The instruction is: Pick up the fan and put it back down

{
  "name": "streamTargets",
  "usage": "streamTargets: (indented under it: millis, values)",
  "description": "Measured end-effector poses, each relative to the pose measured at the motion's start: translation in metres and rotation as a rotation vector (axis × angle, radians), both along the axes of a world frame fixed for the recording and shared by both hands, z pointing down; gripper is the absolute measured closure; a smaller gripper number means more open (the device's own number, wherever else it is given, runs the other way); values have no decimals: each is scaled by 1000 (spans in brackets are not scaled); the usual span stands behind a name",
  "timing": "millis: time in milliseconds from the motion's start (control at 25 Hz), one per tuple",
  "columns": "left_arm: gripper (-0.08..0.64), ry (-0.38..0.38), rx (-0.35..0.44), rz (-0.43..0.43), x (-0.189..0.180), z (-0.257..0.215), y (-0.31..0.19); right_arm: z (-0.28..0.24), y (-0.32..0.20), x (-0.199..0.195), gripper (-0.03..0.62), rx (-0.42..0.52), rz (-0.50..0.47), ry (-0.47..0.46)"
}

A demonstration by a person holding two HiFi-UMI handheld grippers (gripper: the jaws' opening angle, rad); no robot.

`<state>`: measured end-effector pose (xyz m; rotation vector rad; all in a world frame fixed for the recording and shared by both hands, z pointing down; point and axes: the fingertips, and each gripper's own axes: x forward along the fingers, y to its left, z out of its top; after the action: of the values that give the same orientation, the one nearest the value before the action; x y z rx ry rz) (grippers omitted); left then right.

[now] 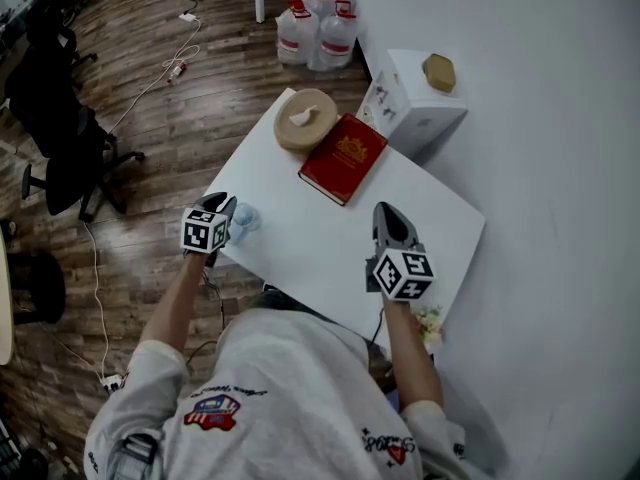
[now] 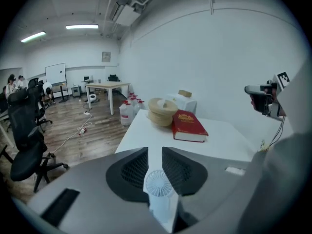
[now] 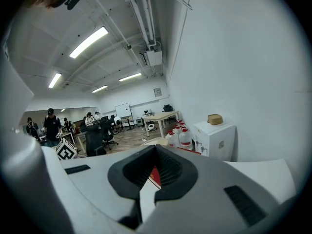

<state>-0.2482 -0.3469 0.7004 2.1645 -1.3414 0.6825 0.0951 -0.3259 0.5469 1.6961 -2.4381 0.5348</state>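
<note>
**Count, left to right**
- Chairs (image 1: pixel 70 158): at least 2, black, on the floor left of the bench.
- Left gripper (image 1: pixel 222 208): 1, at the bench's left edge, its fingers (image 2: pixel 129 169) closed on the fan.
- Fan (image 1: pixel 244 218): 1, small, pale, upright between those fingers, its round grille facing the gripper's camera. Whether its foot touches the bench cannot be told.
- Box (image 1: pixel 305 118): 1, round, tan, lidded, at the far left corner.
- Jugs (image 1: pixel 320 23): a cluster with red caps on the floor beyond the bench, count unclear.
- Book (image 1: pixel 343 158): 1, red, lying flat just beside the box.
- Right gripper (image 1: pixel 390 218): 1, over the near right part of the bench, its fingers (image 3: pixel 173 172) closed tip to tip with nothing between them.
- Cabinet (image 1: pixel 425 108): 1, white, past the far edge by the wall, with 1 tan lump (image 1: pixel 438 72) on top.

**Edges and open room**
- The fan and left gripper sit right at the left edge, with the floor directly beside them.
- The bench is bare between the 2 grippers and the book.
- The 2 grippers are well apart.

**Surface and room**
- Bench (image 1: pixel 300 248): white, plain top.
- Floor (image 1: pixel 180 118): dark wood planks, with white cables (image 1: pixel 170 63) trailing across.
- Wall (image 1: pixel 550 168): white, along the right.
- Further back: 1 pale table (image 2: pixel 108 86), 1 whiteboard (image 2: pixel 55 73), ceiling strip lights (image 2: pixel 82 27), several people (image 3: pixel 48 123).
</note>
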Motion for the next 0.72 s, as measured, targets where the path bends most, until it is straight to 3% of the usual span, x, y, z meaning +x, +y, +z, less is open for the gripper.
streamTargets:
  millis: [160, 440, 720]
  values:
    - [549, 64, 121, 24, 1, -51, -11, -5, -8, -5, 601, 15, -7, -6]
    - [555, 87, 318, 85, 22, -130, -27, -15, -15, -6, 601, 47, -1, -14]
    - [555, 173, 436, 193, 83, -184, -40, -23, -2, 19, 601, 85, 58, 28]
